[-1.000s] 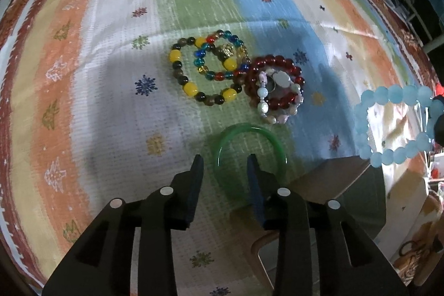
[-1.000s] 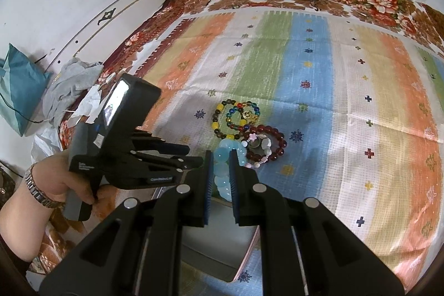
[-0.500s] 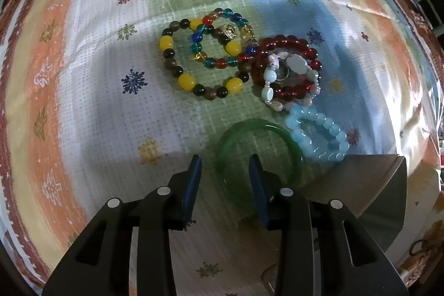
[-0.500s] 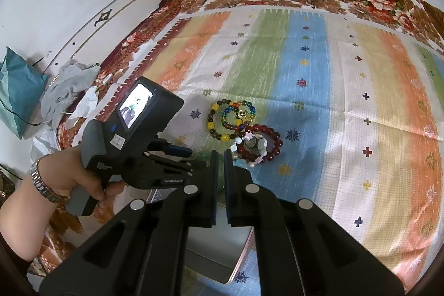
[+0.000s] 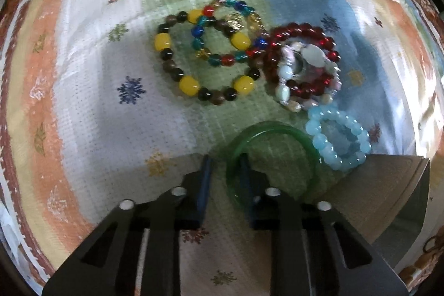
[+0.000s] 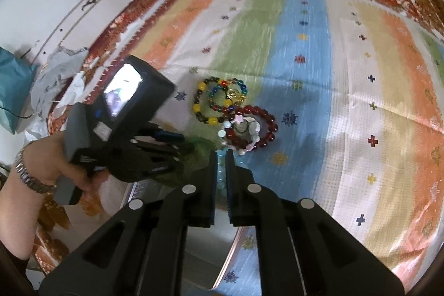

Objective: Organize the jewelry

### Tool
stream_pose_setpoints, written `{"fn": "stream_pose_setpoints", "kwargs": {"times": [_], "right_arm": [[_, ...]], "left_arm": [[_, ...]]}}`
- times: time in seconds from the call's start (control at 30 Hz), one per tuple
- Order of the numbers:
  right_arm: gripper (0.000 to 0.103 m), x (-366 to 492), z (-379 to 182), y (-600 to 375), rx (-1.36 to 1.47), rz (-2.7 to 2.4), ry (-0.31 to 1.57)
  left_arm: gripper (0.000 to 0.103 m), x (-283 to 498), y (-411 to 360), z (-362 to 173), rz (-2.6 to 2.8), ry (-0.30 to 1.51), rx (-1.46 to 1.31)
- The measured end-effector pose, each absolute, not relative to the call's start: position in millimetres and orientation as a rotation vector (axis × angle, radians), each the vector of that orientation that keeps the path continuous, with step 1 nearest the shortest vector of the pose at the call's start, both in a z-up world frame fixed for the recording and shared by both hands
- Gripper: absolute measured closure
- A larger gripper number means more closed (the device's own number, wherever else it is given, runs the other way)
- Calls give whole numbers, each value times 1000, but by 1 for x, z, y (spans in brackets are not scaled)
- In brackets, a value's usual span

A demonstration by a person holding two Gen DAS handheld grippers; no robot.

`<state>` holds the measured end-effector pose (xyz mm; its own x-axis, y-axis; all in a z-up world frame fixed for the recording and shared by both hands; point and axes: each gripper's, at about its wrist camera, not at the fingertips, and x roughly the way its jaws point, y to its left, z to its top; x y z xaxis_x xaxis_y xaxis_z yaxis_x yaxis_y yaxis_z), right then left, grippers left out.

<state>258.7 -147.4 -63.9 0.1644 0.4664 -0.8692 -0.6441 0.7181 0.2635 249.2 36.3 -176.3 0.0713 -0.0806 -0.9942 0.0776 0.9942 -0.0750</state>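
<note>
A green bangle (image 5: 273, 154) lies on the striped cloth. My left gripper (image 5: 223, 161) is open, with its right finger inside the ring and its left finger outside, straddling the near-left rim. A pale blue bead bracelet (image 5: 337, 139) lies just right of the bangle. Beyond lie a yellow-and-dark bead bracelet (image 5: 204, 60), a multicolour one (image 5: 226, 33), a dark red one (image 5: 302, 57) and a pastel one (image 5: 304, 79). My right gripper (image 6: 221, 157) is nearly closed and empty, above the pale blue bracelet (image 6: 221, 174). The left gripper shows in the right wrist view (image 6: 177, 143).
A grey open box (image 5: 388, 193) sits at the near right, next to the bangle; it also shows under my right gripper (image 6: 172, 218). The striped cloth (image 6: 360, 101) covers the surface. Crumpled fabric (image 6: 58, 79) and a teal cushion (image 6: 11, 85) lie off the left edge.
The pale blue bracelet left my right gripper and now lies on the cloth beside the bangle. My left gripper has come down so its fingers straddle the bangle's rim.
</note>
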Motion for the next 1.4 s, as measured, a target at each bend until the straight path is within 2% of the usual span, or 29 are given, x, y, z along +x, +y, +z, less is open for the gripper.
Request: {"fn": "stream_pose_setpoints", "kwargs": {"times": [0.13, 0.2, 0.3, 0.37, 0.7, 1.03, 1.07, 1.13, 1.2, 1.4], "right_arm": [[88, 272, -77, -141, -191, 786, 1199], [73, 276, -86, -137, -208, 798, 1227], [63, 281, -100, -133, -225, 808, 1272], [61, 285, -112, -132, -240, 806, 1309], [61, 286, -148, -121, -351, 782, 1380], [61, 290, -166, -109, -406, 769, 1400], [63, 291, -167, -107, -410, 768, 1399], [72, 292, -167, -106, -444, 750, 1382], [90, 293, -166, -108, -461, 733, 1367], [90, 292, -162, -113, -472, 730, 1341]], "left_arm": [[96, 252, 48, -179, -123, 1492, -33], [96, 252, 51, -181, -125, 1487, -49], [96, 253, 56, -182, -116, 1474, -58], [96, 254, 63, -177, -103, 1461, -66], [96, 271, 74, -180, -94, 1439, -116], [95, 273, 82, -152, -119, 1391, -165], [95, 273, 84, -149, -123, 1386, -170], [95, 271, 86, -143, -127, 1375, -180], [94, 259, 79, -136, -129, 1365, -189], [94, 249, 83, -124, -136, 1334, -208]]}}
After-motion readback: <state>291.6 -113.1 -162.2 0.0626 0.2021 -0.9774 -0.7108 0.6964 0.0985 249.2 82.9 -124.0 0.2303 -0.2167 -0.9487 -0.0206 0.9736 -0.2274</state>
